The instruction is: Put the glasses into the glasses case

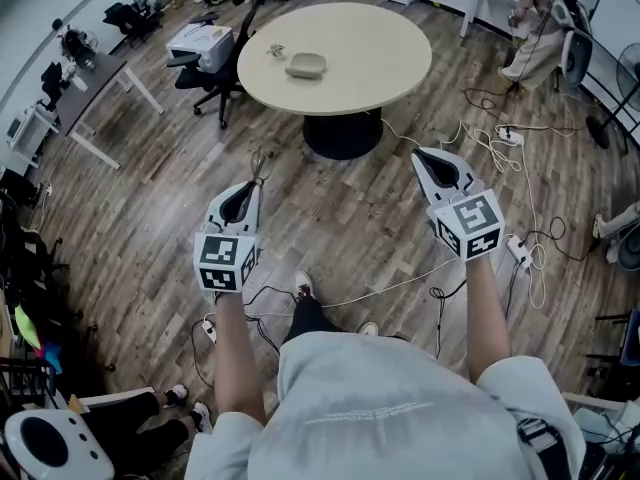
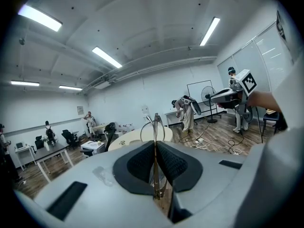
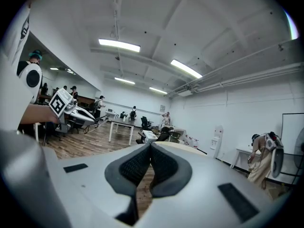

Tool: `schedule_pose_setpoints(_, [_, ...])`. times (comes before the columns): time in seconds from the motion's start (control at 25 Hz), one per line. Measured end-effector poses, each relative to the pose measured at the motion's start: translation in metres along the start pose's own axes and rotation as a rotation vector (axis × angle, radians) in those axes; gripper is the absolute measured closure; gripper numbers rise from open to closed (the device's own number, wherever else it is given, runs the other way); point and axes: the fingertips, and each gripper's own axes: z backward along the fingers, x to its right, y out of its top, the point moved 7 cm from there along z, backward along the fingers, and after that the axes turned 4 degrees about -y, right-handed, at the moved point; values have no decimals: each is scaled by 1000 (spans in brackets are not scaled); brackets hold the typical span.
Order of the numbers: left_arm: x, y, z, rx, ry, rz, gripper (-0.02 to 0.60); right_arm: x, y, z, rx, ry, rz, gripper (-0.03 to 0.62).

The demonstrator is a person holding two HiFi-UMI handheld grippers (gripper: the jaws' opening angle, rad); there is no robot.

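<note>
My left gripper (image 1: 251,184) is shut on thin wire-framed glasses (image 1: 262,160), which stick out past its tips over the wooden floor. In the left gripper view the glasses (image 2: 155,126) stand edge-on, pinched between the dark pads (image 2: 142,161). A pale oval glasses case (image 1: 306,65) lies on the round beige table (image 1: 380,58), well ahead of both grippers, with a small object (image 1: 275,51) beside it. My right gripper (image 1: 427,159) hangs above the floor to the right; in its own view the jaws (image 3: 150,148) are shut with nothing between them.
A black office chair (image 1: 215,73) and a white box (image 1: 200,40) stand left of the table. Cables and a power strip (image 1: 505,136) trail over the floor at right. A person (image 1: 535,28) bends at a white desk at the back right. Grey desks (image 1: 95,83) line the left.
</note>
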Motion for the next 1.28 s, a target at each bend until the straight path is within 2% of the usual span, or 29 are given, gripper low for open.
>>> schedule_pose_setpoints(0.16, [-17, -8, -27, -10, -12, 8, 558, 7, -5, -30, -14, 4, -3, 594])
schedule_pose_setpoints(0.28, [-44, -15, -54, -15, -23, 6, 558, 11, -7, -63, -31, -4, 1, 594])
schedule_pose_setpoints(0.48, [-117, -21, -118, -3, -62, 17, 558, 23, 1, -142, -45, -48, 9, 594])
schedule_pose_setpoints(0.68, [-196, -7, -173, 21, -99, -11, 558, 31, 22, -224, -54, -83, -30, 594])
schedule_pose_setpoints(0.88, [-259, 3, -218, 34, -137, -25, 558, 31, 40, -292, -71, -119, -4, 594])
schedule_pose_setpoints(1.28, [-333, -7, -291, 29, -217, -16, 558, 33, 49, -375, -100, -157, 36, 594])
